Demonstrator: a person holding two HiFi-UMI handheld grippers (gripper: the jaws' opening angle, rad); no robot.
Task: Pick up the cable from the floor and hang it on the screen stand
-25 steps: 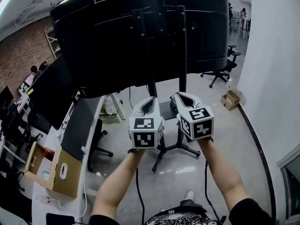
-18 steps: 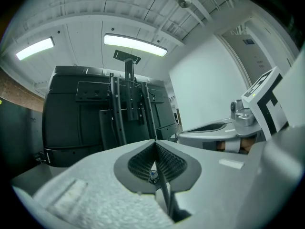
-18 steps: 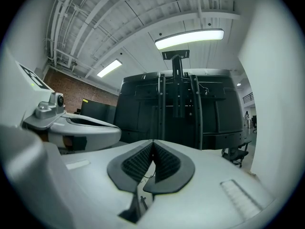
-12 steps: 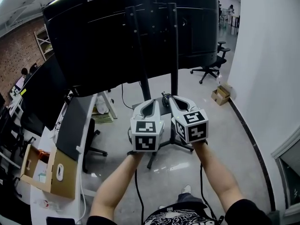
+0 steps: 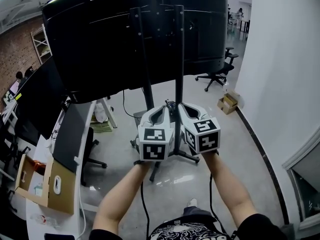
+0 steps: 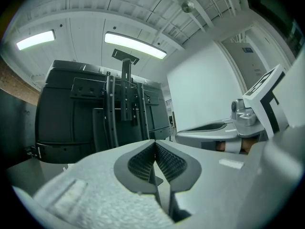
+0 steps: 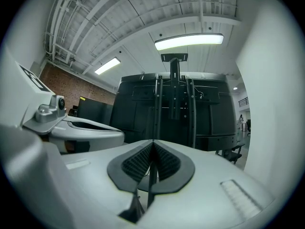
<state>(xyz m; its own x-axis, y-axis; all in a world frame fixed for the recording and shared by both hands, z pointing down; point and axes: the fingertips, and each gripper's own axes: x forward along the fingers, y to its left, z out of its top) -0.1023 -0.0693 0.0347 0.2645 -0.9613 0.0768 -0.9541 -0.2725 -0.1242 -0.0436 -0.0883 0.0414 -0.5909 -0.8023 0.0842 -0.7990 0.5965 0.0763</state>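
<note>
Head view is giving the low-down stuff: the screen stand (image 5: 178, 59) planting its legs on the shiny floor (image 5: 240, 149), an office chair (image 5: 214, 74) and a cardboard box (image 5: 226, 103) sitting near the wall, and a worktop (image 5: 35, 211) running along the left. The gripper views aren't catching any of that. They're looking out level and taking in the ceiling light (image 7: 189, 41), a brick wall (image 7: 66, 87) and the stand's two posts rising against the dark backs of the screens (image 6: 66, 109).

Both forearms are reaching straight out, side by side, with the grippers pointing level at the stand. The left claw (image 5: 162, 109) is closed, its ribbed pads meeting with nothing pinched between them. The right claw (image 5: 183, 105) is closed and empty too.

I'm honestly not finding the cable anywhere for sure. A dark clump (image 5: 170, 104) is showing just past the claw tips by the post, but it's too small to call.

Compared to a second ago, the two claws are sitting closer together and a bit lower in the head view. The stand's right post is now crossing over the right gripper, and the screens are filling more of the picture.
</note>
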